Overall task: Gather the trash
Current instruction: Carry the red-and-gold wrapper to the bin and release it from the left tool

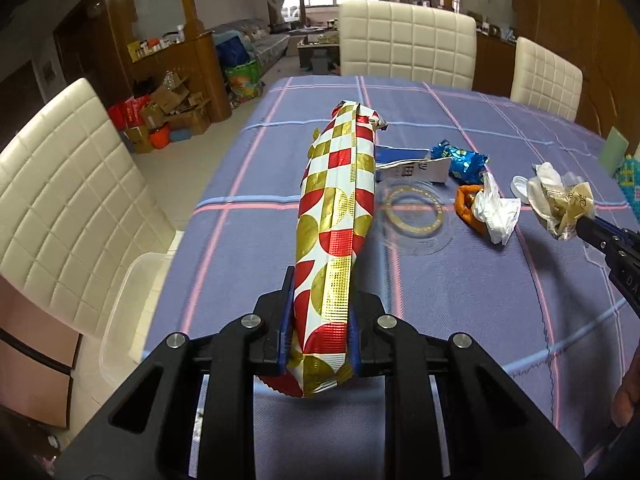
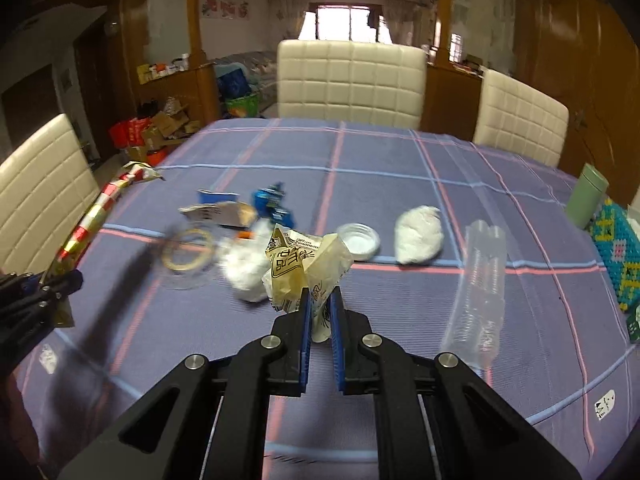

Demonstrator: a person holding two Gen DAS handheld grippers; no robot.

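Observation:
My left gripper (image 1: 322, 292) is shut on the near end of a long red, gold and white checked wrapper (image 1: 340, 208), held above the blue plaid tablecloth (image 1: 460, 300). The same wrapper (image 2: 100, 208) and the left gripper (image 2: 52, 284) show at the left edge of the right wrist view. My right gripper (image 2: 321, 298) is shut on a crumpled cream wrapper (image 2: 296, 264) with dark print, lifted off the table. In the left wrist view that right gripper (image 1: 584, 226) enters from the right with the cream wrapper (image 1: 560, 200) at its tip.
On the cloth lie a blue foil wrapper (image 2: 274, 204), a torn carton piece (image 1: 412, 166), a clear gold-ringed lid (image 1: 414, 216), white tissue (image 1: 494, 208) by an orange scrap, a white cap (image 2: 358, 240), a white wad (image 2: 418, 240) and stacked clear cups (image 2: 480, 288). A clear bin (image 1: 132, 304) sits left of the table.

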